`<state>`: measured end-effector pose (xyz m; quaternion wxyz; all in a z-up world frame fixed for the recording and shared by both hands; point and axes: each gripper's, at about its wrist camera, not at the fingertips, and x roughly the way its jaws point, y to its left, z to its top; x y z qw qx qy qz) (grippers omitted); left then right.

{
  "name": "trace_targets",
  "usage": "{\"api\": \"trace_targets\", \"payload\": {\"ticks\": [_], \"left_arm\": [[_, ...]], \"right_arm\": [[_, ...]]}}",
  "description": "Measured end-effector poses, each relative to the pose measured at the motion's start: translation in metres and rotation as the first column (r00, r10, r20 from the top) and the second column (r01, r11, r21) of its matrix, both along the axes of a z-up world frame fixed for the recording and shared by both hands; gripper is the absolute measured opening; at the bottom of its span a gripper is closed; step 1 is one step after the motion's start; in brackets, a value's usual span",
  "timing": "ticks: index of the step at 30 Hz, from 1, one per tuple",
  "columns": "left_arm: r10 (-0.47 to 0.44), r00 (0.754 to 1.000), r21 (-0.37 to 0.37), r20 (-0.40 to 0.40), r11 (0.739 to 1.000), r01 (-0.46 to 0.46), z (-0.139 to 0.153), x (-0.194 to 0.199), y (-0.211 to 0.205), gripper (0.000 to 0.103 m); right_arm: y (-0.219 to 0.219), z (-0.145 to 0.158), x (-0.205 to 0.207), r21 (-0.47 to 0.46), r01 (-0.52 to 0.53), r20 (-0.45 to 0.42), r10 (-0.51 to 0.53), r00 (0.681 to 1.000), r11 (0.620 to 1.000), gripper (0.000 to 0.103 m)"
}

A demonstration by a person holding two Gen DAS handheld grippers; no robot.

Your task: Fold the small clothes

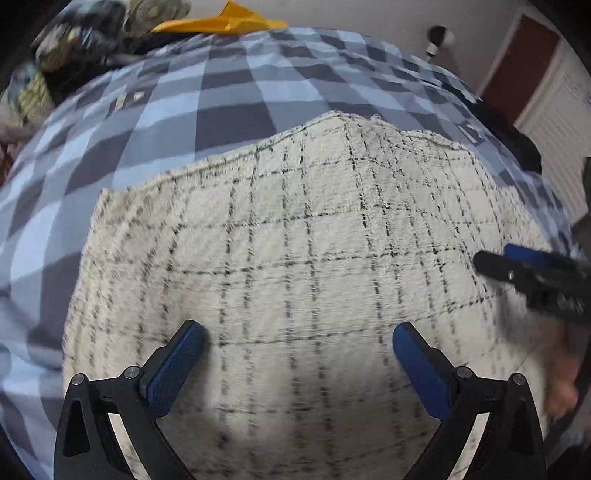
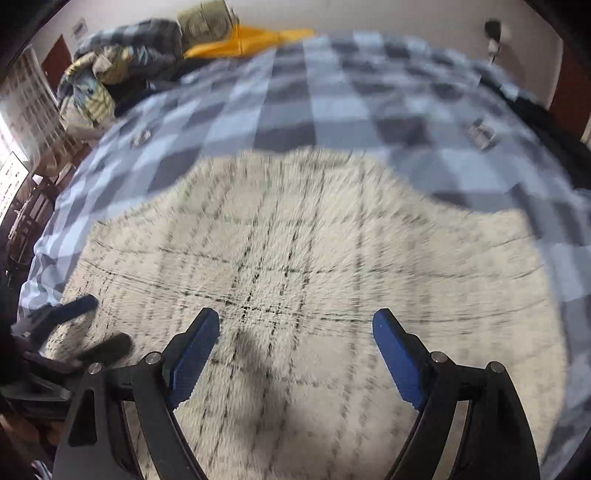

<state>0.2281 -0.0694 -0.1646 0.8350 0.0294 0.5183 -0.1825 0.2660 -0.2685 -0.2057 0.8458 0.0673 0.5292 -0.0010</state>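
Blue-grey checked bedspread covers bed beneath white wall.

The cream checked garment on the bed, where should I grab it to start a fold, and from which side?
Grip the cream checked garment at its near edge, probably at the two outer corners, coming from above. It lies flat on the blue checkered bedspread, and both the left gripper and right gripper are open above that near part.

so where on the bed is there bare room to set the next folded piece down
Open checked bedspread lies beyond the cream plaid garment's far edge, up to the yellow cloth, and along the garment's left side. It is crowded at the far left corner, where the clothes pile sits. Both grippers, left gripper and right gripper, hover open over the garment.
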Motion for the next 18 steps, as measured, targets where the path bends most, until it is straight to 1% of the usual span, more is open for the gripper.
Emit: {"api": "trace_targets", "payload": {"ticks": [1, 2, 3, 5, 6, 7, 8, 9, 10, 11, 12, 13, 14, 15, 16, 17, 18], "left_arm": [[-0.008, 1.000, 0.017, 0.008, 1.000, 0.008, 0.002, 0.001, 0.002, 0.103], [-0.006, 1.000, 0.063, 0.017, 0.998, 0.005, 0.003, 0.003, 0.005, 0.103], [0.004, 1.000, 0.118, 0.029, 0.993, -0.007, 0.003, 0.004, 0.010, 0.103], [0.025, 0.999, 0.246, 0.042, 0.969, -0.034, 0.002, 0.005, 0.031, 0.103], [0.043, 0.998, 0.267, 0.042, 0.962, -0.053, 0.003, 0.001, 0.040, 0.103], [0.077, 0.996, 0.284, 0.046, 0.955, -0.087, 0.006, -0.001, 0.055, 0.103], [0.130, 0.990, 0.311, 0.059, 0.940, -0.142, 0.012, -0.004, 0.072, 0.103], [0.186, 0.979, 0.340, 0.081, 0.918, -0.203, 0.021, -0.007, 0.088, 0.103], [0.235, 0.966, 0.364, 0.107, 0.895, -0.258, 0.031, -0.010, 0.100, 0.103], [0.298, 0.944, 0.380, 0.142, 0.864, -0.331, 0.047, -0.017, 0.115, 0.103], [0.332, 0.929, 0.374, 0.162, 0.851, -0.369, 0.059, -0.021, 0.124, 0.103], [0.361, 0.915, 0.346, 0.179, 0.848, -0.402, 0.074, -0.030, 0.132, 0.103], [0.378, 0.906, 0.295, 0.189, 0.858, -0.420, 0.092, -0.043, 0.138, 0.103], [0.379, 0.905, 0.255, 0.194, 0.871, -0.419, 0.105, -0.056, 0.142, 0.103], [0.369, 0.908, 0.224, 0.198, 0.885, -0.409, 0.115, -0.065, 0.142, 0.103], [0.340, 0.917, 0.178, 0.207, 0.909, -0.378, 0.126, -0.082, 0.140, 0.103], [0.314, 0.926, 0.140, 0.209, 0.928, -0.346, 0.132, -0.094, 0.141, 0.103]], "right_arm": [[-0.009, -0.006, 0.000, -0.024, 0.020, -0.014, -0.020, 1.000, 1.000, 0.083], [-0.018, -0.008, -0.001, -0.039, 0.032, -0.015, -0.033, 0.999, 0.999, 0.083], [-0.034, -0.007, -0.004, -0.027, 0.045, -0.013, -0.045, 0.999, 0.999, 0.083], [-0.060, -0.003, -0.009, -0.084, 0.117, -0.028, -0.119, 0.992, 0.990, 0.083], [-0.078, 0.000, -0.013, -0.103, 0.159, -0.039, -0.163, 0.986, 0.982, 0.083], [-0.101, 0.002, -0.021, -0.129, 0.220, -0.058, -0.228, 0.972, 0.967, 0.083], [-0.121, 0.003, -0.029, -0.168, 0.280, -0.081, -0.297, 0.952, 0.945, 0.083], [-0.145, 0.006, -0.041, -0.183, 0.340, -0.101, -0.361, 0.927, 0.923, 0.083], [-0.170, 0.011, -0.057, -0.164, 0.412, -0.108, -0.431, 0.896, 0.896, 0.083], [-0.191, 0.018, -0.074, -0.141, 0.481, -0.110, -0.496, 0.861, 0.865, 0.083], [-0.214, 0.029, -0.099, -0.097, 0.569, -0.105, -0.577, 0.810, 0.816, 0.083], [-0.225, 0.038, -0.116, -0.053, 0.616, -0.097, -0.618, 0.780, 0.786, 0.083], [-0.233, 0.048, -0.133, 0.004, 0.651, -0.090, -0.648, 0.757, 0.759, 0.083], [-0.239, 0.058, -0.150, 0.063, 0.674, -0.086, -0.669, 0.738, 0.736, 0.083], [-0.241, 0.069, -0.170, 0.130, 0.687, -0.082, -0.683, 0.726, 0.715, 0.084], [-0.236, 0.076, -0.181, 0.173, 0.683, -0.077, -0.682, 0.728, 0.710, 0.084], [-0.231, 0.085, -0.201, 0.227, 0.668, -0.080, -0.670, 0.738, 0.708, 0.084]]}}
